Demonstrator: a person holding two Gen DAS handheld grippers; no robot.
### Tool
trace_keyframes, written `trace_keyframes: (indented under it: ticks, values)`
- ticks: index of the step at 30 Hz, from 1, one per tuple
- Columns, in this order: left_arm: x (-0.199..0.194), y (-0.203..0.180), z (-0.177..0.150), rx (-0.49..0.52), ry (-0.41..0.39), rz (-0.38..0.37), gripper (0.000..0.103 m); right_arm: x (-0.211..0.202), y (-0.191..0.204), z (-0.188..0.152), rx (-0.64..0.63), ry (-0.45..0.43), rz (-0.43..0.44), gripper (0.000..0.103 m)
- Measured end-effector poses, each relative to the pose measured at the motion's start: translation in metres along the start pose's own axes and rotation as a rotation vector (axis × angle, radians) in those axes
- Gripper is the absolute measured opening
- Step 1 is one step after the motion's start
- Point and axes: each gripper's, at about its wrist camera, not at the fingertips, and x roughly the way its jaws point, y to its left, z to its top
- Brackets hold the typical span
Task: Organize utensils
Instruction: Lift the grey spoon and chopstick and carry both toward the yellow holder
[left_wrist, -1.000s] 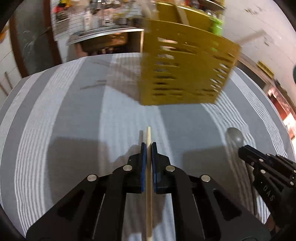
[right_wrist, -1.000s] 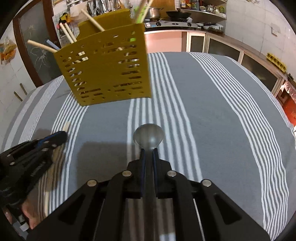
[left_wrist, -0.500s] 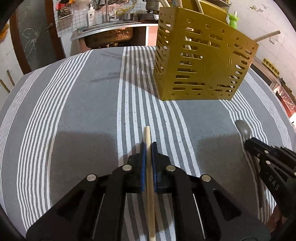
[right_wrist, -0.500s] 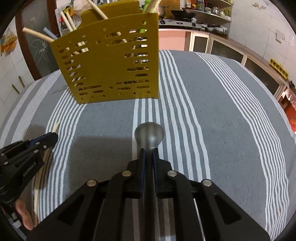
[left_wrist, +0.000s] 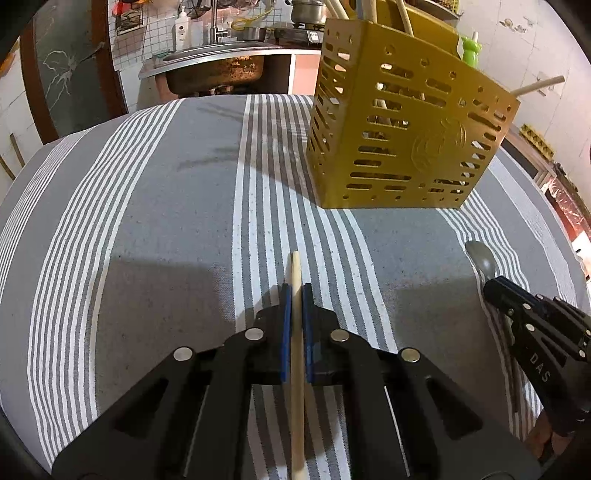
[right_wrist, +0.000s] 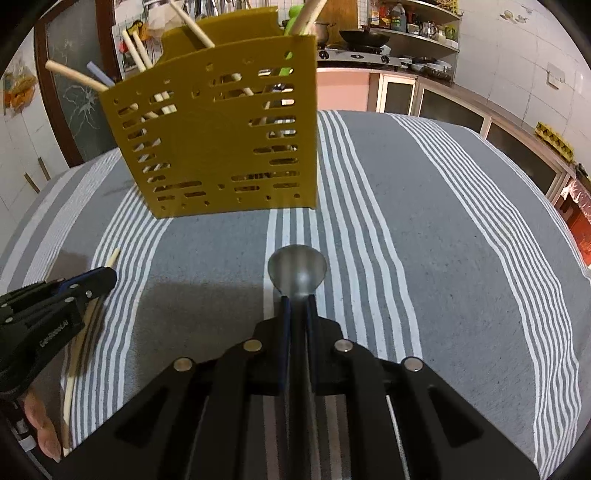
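Note:
A yellow slotted utensil holder (left_wrist: 402, 140) (right_wrist: 218, 144) stands on the striped tablecloth, with several wooden sticks and a green item poking out of its top. My left gripper (left_wrist: 294, 291) is shut on a wooden chopstick (left_wrist: 296, 354), whose tip sticks out just past the blue pads. My right gripper (right_wrist: 297, 301) is shut on the handle of a metal spoon (right_wrist: 297, 267), bowl forward over the cloth. Each gripper shows in the other's view: the right one (left_wrist: 495, 286) with the spoon bowl (left_wrist: 482, 258), the left one (right_wrist: 109, 275) with the chopstick (right_wrist: 79, 347).
The grey tablecloth (left_wrist: 166, 221) with white stripes covers a rounded table. Behind it are a sink counter (left_wrist: 218, 62), a stove with pots on shelves (right_wrist: 369, 44), and a dark door (right_wrist: 74, 99). A hand (right_wrist: 42, 432) shows at the lower left.
The holder has grown larger and sharper in both views and sits closer to the grippers. Both grips stay the same on chopstick and spoon.

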Motion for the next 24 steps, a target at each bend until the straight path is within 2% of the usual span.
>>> trace_keyframes:
  ticks: [3, 13, 24]
  values:
    - [-0.003, 0.003, 0.001, -0.026, -0.009, -0.019, 0.005, -0.006, -0.002, -0.001, 0.003, -0.030, -0.001, 0.008]
    - [-0.035, 0.002, 0.002, -0.040, -0.155, -0.012, 0.005, -0.033, -0.012, -0.001, 0.033, -0.147, 0.014, 0.008]
    - [-0.062, 0.000, 0.005, -0.032, -0.246, -0.019, 0.005, -0.061, -0.012, 0.005, 0.027, -0.295, 0.021, 0.008]
